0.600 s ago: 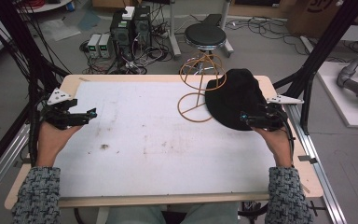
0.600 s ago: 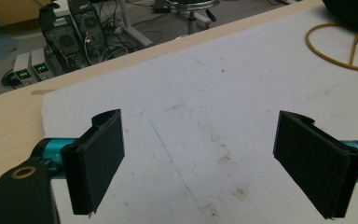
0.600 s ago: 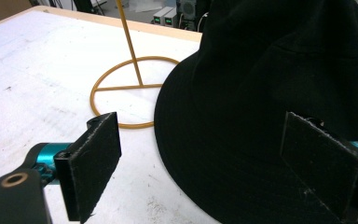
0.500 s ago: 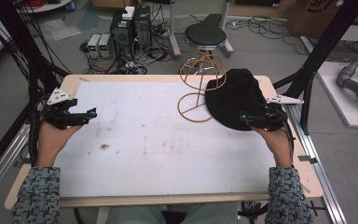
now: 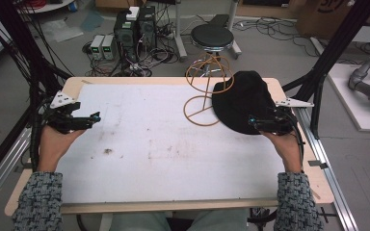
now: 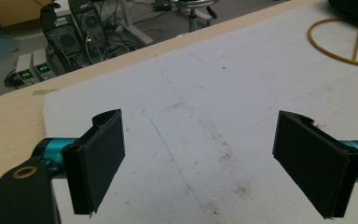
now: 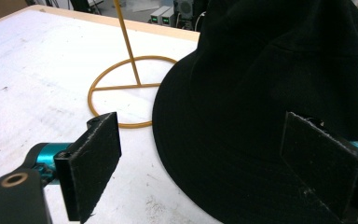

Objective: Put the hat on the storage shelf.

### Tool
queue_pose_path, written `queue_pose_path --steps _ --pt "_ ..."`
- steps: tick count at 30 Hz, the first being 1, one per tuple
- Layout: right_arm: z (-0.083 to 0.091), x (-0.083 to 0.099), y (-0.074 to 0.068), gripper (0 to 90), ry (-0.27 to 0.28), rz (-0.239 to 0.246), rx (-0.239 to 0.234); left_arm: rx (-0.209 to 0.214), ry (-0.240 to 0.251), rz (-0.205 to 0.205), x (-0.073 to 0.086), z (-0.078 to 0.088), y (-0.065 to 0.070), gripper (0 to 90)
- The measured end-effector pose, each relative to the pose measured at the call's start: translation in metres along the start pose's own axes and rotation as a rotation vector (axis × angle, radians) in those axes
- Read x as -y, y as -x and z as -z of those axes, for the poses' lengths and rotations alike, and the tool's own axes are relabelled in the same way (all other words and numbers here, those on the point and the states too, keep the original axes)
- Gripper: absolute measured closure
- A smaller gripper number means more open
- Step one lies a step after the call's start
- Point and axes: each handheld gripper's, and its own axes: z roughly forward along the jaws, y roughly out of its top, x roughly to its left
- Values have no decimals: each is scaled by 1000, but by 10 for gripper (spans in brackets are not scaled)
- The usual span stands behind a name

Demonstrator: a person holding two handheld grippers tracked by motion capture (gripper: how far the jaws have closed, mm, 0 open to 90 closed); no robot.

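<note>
Hat [image 5: 243, 101] lies near the tabletop's right edge, beside the wire stand [image 5: 207, 91]. Right gripper [image 7: 209, 168], open, should pinch its brim; left gripper [image 6: 200, 163] waits open.

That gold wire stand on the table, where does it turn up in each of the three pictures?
High view: the wire stand rises at the table's far middle, just left of the black hat.
Left gripper view: part of its base ring sits in the top right corner.
Right gripper view: its ring and upright rod are upper centre, left of the hat.
Shared landmark: the white table top.
</note>
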Motion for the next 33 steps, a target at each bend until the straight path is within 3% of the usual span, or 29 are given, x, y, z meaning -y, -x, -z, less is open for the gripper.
queue_pose_path --steps 15,20,33 --pt "1 -2 1 122 26 -8 24 4 3 0 0 1 1 172" --pt "-1 -3 1 122 31 -10 12 1 6 0 -1 4 0 172" --pt "4 -42 7 134 25 7 40 9 4 -8 -1 2 2 172"
